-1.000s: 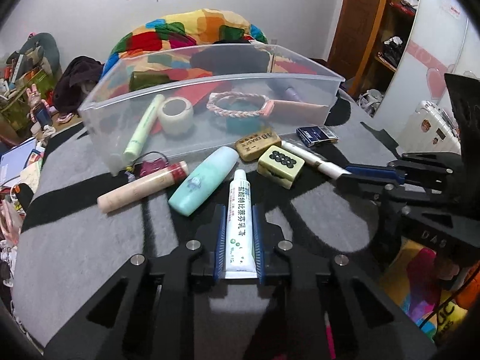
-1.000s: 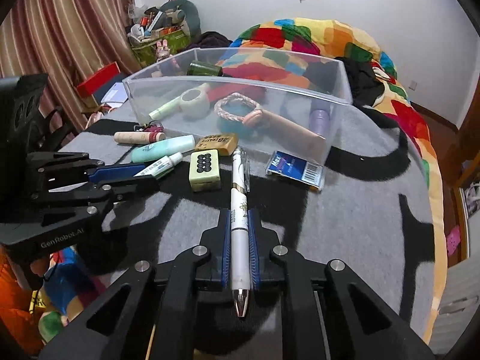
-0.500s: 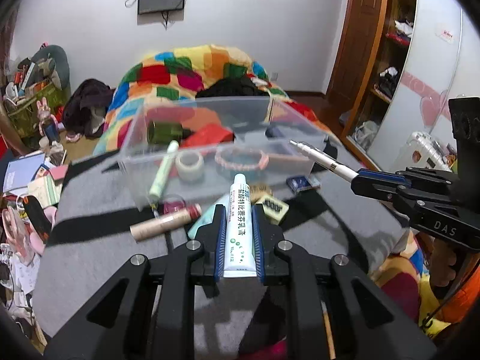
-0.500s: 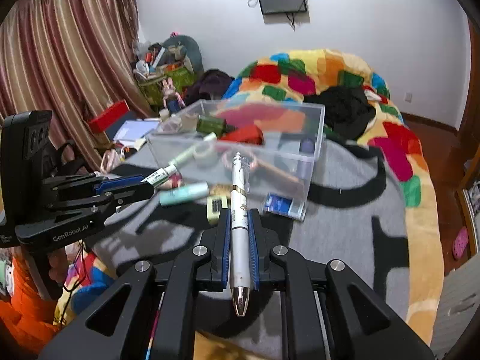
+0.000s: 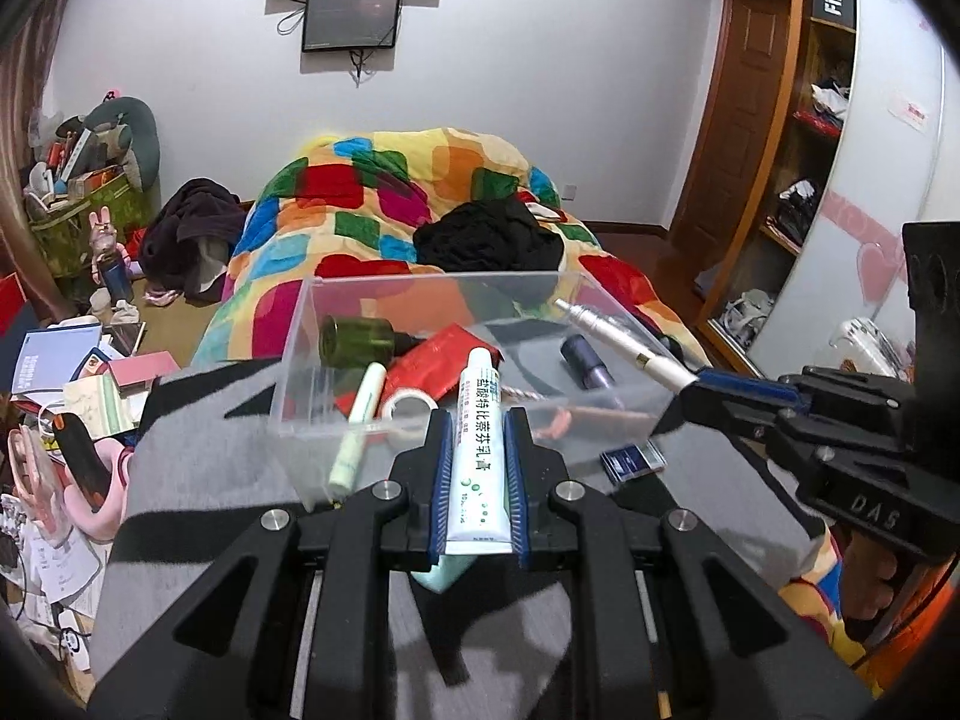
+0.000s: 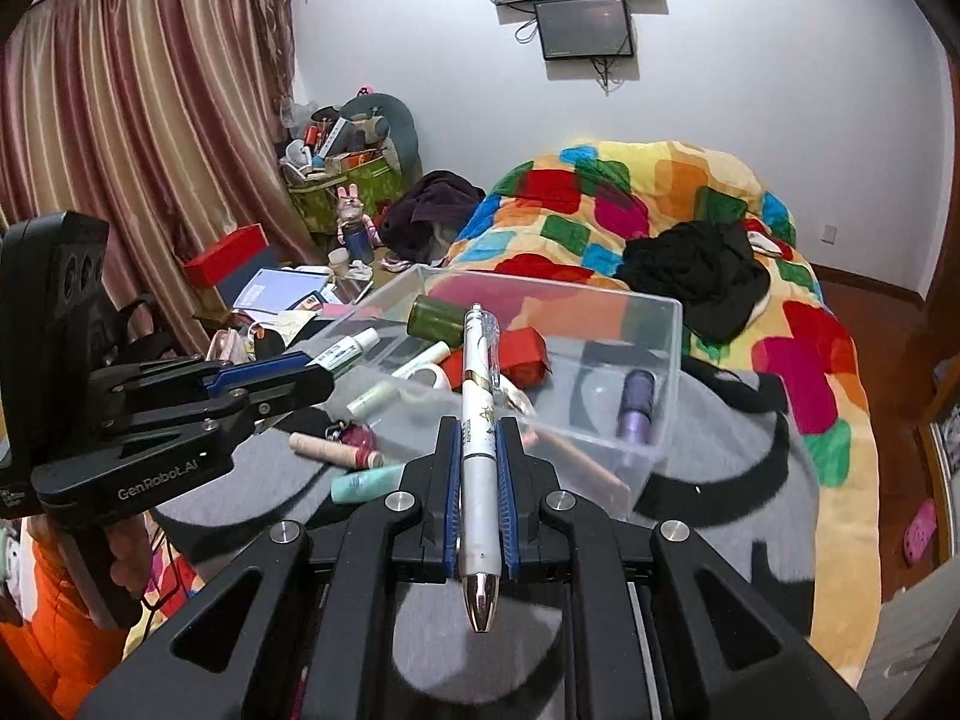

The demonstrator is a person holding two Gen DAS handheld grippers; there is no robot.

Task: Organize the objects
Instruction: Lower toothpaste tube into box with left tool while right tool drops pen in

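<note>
My left gripper (image 5: 478,420) is shut on a white ointment tube (image 5: 478,444) and holds it raised above the near wall of a clear plastic bin (image 5: 420,420). My right gripper (image 6: 479,426) is shut on a white pen (image 6: 477,438), raised over the bin's near edge (image 6: 600,444). The pen also shows in the left wrist view (image 5: 624,348), and the tube in the right wrist view (image 6: 348,351). The bin holds a green bottle (image 5: 357,341), a red packet (image 5: 432,360), a tape roll (image 5: 408,405), a pale green tube (image 5: 360,414) and a purple cylinder (image 5: 585,360).
On the grey blanket (image 6: 720,480) outside the bin lie a beige tube (image 6: 333,450), a mint bottle (image 6: 366,483) and a blue card box (image 5: 633,461). A patchwork quilt (image 5: 390,204) lies behind. Floor clutter (image 5: 72,384) is at the left.
Both grippers have lifted their objects off the blanket and risen well above it, toward the bin. The tube and pen stay clamped.
</note>
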